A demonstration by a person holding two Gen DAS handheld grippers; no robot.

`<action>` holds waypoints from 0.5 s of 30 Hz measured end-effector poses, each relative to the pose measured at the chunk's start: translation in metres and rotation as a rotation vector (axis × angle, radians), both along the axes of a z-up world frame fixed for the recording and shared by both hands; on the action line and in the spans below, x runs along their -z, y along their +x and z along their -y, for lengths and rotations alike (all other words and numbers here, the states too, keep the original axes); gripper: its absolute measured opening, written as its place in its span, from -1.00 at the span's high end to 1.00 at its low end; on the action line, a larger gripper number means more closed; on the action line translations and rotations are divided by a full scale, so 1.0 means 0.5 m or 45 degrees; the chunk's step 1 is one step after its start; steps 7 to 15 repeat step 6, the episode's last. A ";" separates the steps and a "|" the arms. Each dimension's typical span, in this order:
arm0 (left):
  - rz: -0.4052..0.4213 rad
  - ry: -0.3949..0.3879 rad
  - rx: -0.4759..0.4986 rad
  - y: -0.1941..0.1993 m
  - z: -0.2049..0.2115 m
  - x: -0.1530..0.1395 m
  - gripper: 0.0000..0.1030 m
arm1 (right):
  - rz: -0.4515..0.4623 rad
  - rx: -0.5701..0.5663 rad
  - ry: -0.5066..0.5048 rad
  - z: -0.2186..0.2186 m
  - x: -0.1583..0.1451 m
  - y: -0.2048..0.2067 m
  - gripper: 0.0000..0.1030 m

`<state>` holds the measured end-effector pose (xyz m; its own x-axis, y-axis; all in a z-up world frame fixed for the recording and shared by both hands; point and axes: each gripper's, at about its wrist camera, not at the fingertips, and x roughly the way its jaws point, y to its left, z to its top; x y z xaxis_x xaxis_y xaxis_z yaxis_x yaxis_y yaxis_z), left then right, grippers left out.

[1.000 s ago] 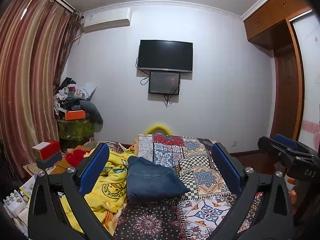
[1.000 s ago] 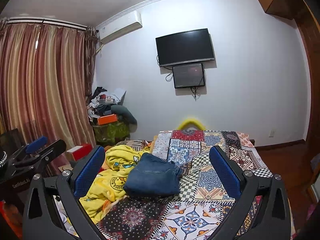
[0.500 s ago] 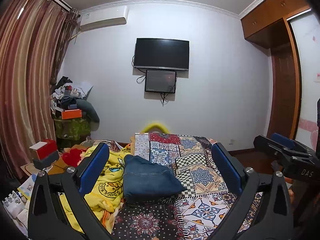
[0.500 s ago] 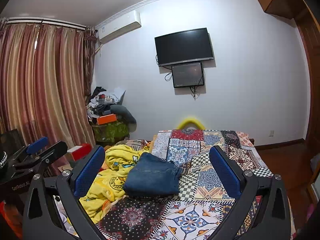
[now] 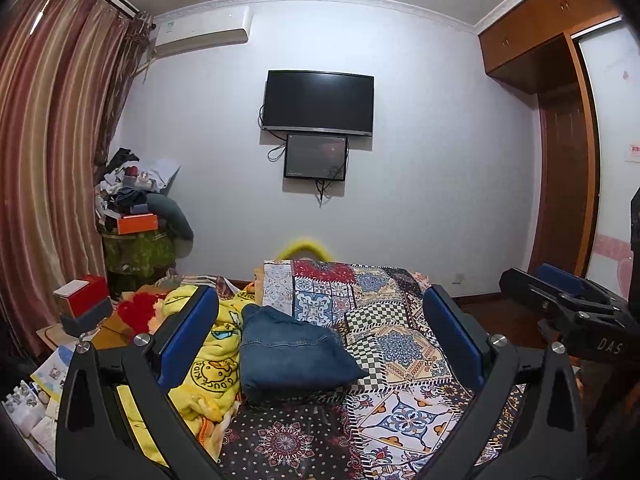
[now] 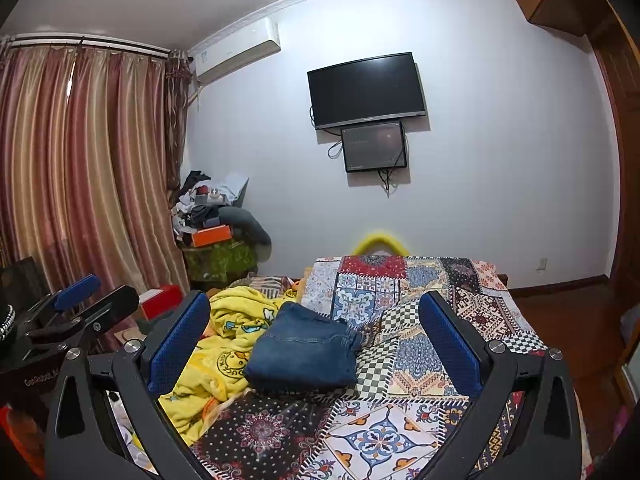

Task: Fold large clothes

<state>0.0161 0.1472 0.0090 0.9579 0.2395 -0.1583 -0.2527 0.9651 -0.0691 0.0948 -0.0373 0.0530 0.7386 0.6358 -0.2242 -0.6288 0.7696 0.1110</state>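
Observation:
Folded blue jeans (image 5: 292,354) lie in a compact stack on the patchwork bedspread (image 5: 400,344); they also show in the right wrist view (image 6: 306,350). My left gripper (image 5: 320,340) is open and empty, held back from the jeans and above the bed's near end. My right gripper (image 6: 314,344) is open and empty, likewise held back from the jeans. The right gripper's body (image 5: 568,312) shows at the right edge of the left wrist view. The left gripper's body (image 6: 72,316) shows at the left of the right wrist view.
A crumpled yellow cartoon blanket (image 5: 204,364) lies left of the jeans (image 6: 228,344). A cluttered pile with an orange box (image 5: 136,222) stands by the curtains. A TV (image 5: 318,102) hangs on the far wall. A wooden wardrobe (image 5: 560,160) is at the right.
Both grippers stay open. The left wrist view has tilted up slightly, so the bed and jeans sit a little lower in frame. The right view is almost unchanged.

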 end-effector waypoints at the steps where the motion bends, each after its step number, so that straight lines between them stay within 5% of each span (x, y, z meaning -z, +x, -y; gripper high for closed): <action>1: -0.002 -0.001 0.002 0.001 0.000 0.001 -0.99 | -0.001 0.001 -0.001 -0.001 0.002 0.001 -1.00; 15: -0.016 -0.006 0.024 0.008 -0.004 0.004 -0.99 | -0.008 0.001 -0.005 -0.004 0.002 0.003 -1.00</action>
